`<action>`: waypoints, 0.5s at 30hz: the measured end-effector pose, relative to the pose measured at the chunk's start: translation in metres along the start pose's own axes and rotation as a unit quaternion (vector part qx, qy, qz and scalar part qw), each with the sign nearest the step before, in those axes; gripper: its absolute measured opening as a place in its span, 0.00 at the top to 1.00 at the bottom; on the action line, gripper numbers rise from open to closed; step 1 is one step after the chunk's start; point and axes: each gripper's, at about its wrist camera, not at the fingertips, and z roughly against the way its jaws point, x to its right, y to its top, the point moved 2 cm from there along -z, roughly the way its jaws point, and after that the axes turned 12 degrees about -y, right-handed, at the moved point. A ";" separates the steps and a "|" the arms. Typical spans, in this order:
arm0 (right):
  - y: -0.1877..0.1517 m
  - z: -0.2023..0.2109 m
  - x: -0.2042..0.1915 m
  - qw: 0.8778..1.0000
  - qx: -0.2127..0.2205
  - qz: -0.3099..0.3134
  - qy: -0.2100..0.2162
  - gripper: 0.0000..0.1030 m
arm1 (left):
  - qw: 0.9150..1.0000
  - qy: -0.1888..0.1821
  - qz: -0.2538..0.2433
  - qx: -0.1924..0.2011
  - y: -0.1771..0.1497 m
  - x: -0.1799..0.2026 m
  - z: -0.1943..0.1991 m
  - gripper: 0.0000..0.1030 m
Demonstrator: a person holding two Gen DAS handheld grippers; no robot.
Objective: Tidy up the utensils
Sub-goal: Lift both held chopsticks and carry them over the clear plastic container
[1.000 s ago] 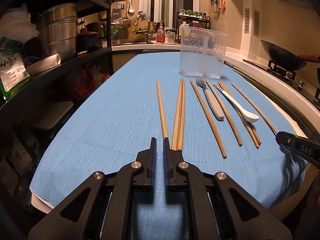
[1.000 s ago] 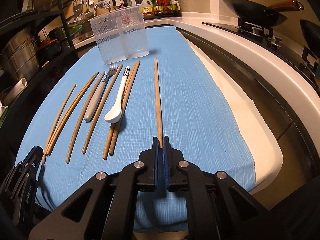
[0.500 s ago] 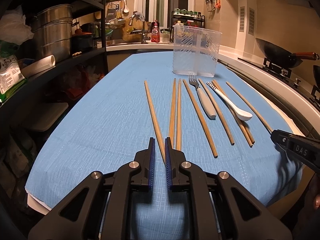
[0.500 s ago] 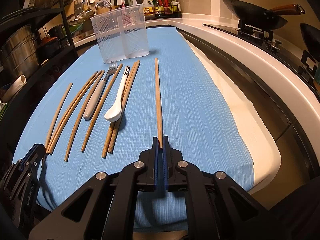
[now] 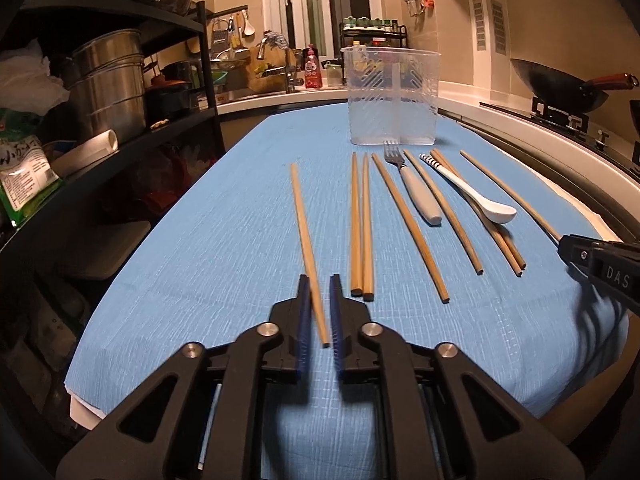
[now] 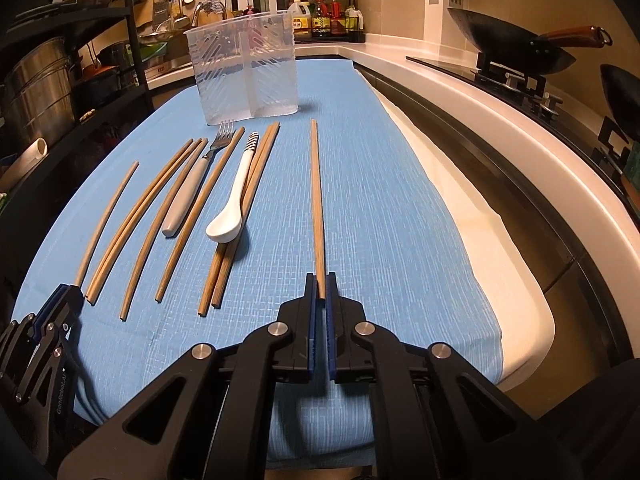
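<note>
Several wooden chopsticks, a grey-handled fork [image 5: 420, 192] and a white spoon [image 5: 472, 188] lie in a row on the blue cloth [image 5: 224, 240]. Behind them stands a clear two-compartment holder [image 5: 392, 96], with nothing inside it. My left gripper [image 5: 319, 280] straddles the near end of the leftmost chopstick [image 5: 304, 220]. Its jaws are closing, and a thin gap still shows beside the stick. My right gripper [image 6: 320, 280] is shut on the near end of the rightmost chopstick [image 6: 316, 200], which lies apart from the others.
A black shelf rack [image 5: 120, 136] with steel pots runs along the left of the cloth. On the right, a white counter edge [image 6: 520, 128] leads to a stove with a wok [image 6: 516, 44]. A sink and bottles stand behind the holder.
The left gripper shifted so the leftmost chopstick, earlier just ahead of its tips, now lies between the slightly wider jaws. The right gripper kept its hold and stayed put.
</note>
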 end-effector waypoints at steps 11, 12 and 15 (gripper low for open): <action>0.004 0.023 0.000 0.999 0.047 0.008 0.001 0.96 | 0.999 0.001 -0.015 0.035 0.008 0.002 0.019 0.95; 0.004 0.028 0.000 0.998 0.056 0.012 0.000 0.96 | 0.999 0.002 -0.015 0.041 0.010 0.002 0.023 0.95; 0.006 0.044 0.000 0.996 0.083 0.018 -0.004 0.96 | 0.998 0.005 -0.024 0.065 0.018 0.002 0.037 0.95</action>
